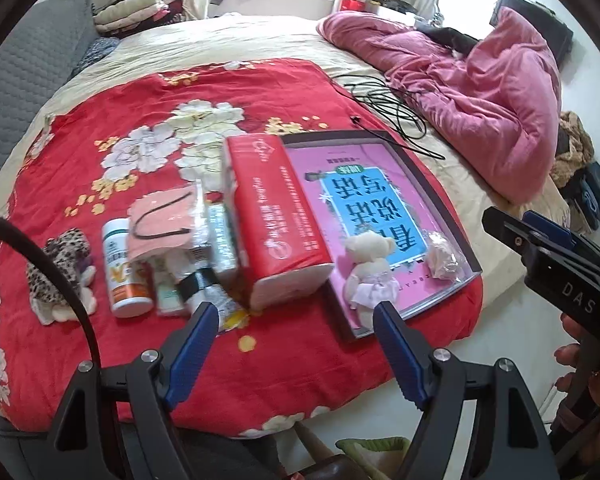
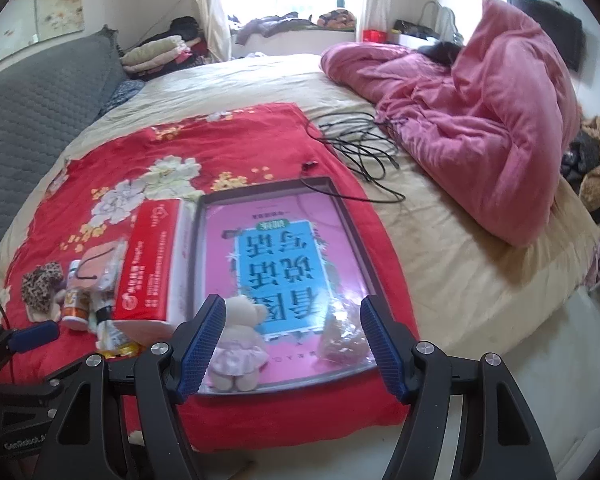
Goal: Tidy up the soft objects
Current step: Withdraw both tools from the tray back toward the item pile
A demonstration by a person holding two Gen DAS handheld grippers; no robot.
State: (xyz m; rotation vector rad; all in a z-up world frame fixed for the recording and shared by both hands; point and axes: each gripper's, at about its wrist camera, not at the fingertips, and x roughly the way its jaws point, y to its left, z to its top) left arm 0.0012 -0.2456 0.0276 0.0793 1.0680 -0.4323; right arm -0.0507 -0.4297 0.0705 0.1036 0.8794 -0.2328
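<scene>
Both the left tool point(image 1: 294, 322) and the right tool point(image 2: 292, 318) hang wide and empty above the bed point(image 2: 460, 280), where a teddy bear point(image 2: 238, 344) and a bagged soft bundle point(image 2: 342, 340) lie at the tray's point(image 2: 342, 204) near edge.

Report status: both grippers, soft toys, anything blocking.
Left gripper and right gripper open, empty. Cream teddy bear in pink dress and bagged pink soft item lie on the pink-lined tray. Leopard-print plush outside, beyond white pill bottle and red tissue pack.

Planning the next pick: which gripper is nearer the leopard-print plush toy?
Left. The left gripper hangs near the leopard-print plush toy; the right gripper hangs over the pink tray, farther away.
</scene>
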